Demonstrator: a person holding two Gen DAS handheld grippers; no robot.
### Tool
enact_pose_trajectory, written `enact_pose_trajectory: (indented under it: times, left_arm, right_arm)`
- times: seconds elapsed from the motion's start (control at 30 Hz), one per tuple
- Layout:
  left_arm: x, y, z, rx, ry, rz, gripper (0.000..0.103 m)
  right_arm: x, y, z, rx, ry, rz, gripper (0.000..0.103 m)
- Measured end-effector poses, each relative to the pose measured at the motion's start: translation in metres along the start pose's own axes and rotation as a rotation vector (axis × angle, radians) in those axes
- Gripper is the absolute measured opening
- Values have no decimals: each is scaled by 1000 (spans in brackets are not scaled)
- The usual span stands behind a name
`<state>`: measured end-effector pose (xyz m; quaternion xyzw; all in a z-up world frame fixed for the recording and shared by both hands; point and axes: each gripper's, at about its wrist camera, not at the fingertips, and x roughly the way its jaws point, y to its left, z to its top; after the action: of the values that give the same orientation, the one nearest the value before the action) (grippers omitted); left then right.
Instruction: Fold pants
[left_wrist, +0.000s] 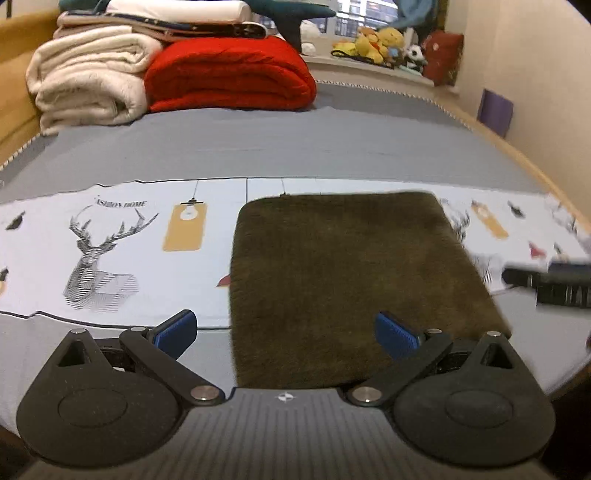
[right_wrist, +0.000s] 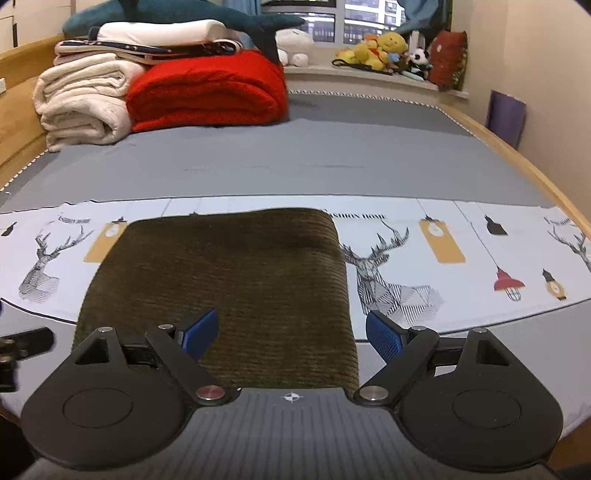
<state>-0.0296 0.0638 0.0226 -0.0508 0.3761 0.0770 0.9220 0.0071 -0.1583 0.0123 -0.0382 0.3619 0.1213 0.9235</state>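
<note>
At far left of the bed (right_wrist: 295, 166), cream blankets (right_wrist: 81, 99) and a red blanket (right_wrist: 207, 92) stack; toys (right_wrist: 384, 51) line the sill. Nearer, folded brown pants (right_wrist: 221, 288) lie on the deer-print cloth (right_wrist: 461, 258), bare grey sheet beyond. Left tongs (left_wrist: 286, 330) and right tongs (right_wrist: 291, 332) gape empty above the pants' near edge.

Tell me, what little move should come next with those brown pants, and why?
Probably just draw both tongs back. The brown pants already lie as a flat, squared bundle on the printed sheet, and the left tongs and right tongs stand open with nothing gripped, so folding looks finished; at most a light pat to smooth the top.
</note>
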Motion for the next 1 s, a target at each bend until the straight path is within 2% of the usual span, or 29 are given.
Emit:
enact_pose_trajectory:
  times: [0.17, 0.27, 0.33, 0.37, 0.43, 0.53, 0.7, 1.0]
  left_arm:
    - [6, -15, 17, -23, -7, -40, 103]
    - [10, -27, 8, 48, -28, -39, 103]
    - [21, -31, 4, 64, 32, -18, 103]
    - [23, -30, 4, 34, 58, -33, 103]
    - [21, -26, 4, -3, 46, -78, 103]
    - [21, -28, -2, 61, 18, -27, 103]
    - [27, -19, -4, 40, 27, -7, 103]
    - [32, -13, -8, 19, 65, -7, 103]
  right_arm:
    - [4, -6, -5, -31, 10, -39, 88]
    - [6, -13, -8, -17, 19, -45, 88]
    - [10, -16, -10, -1, 30, -47, 88]
    - [11, -17, -10, 3, 36, -46, 88]
    - [14, -17, -8, 7, 39, -30, 88]
    - [16, -12, -7, -20, 34, -11, 88]
    - [16, -8, -6, -53, 31, -8, 88]
    - [12, -18, -2, 16, 32, -6, 88]
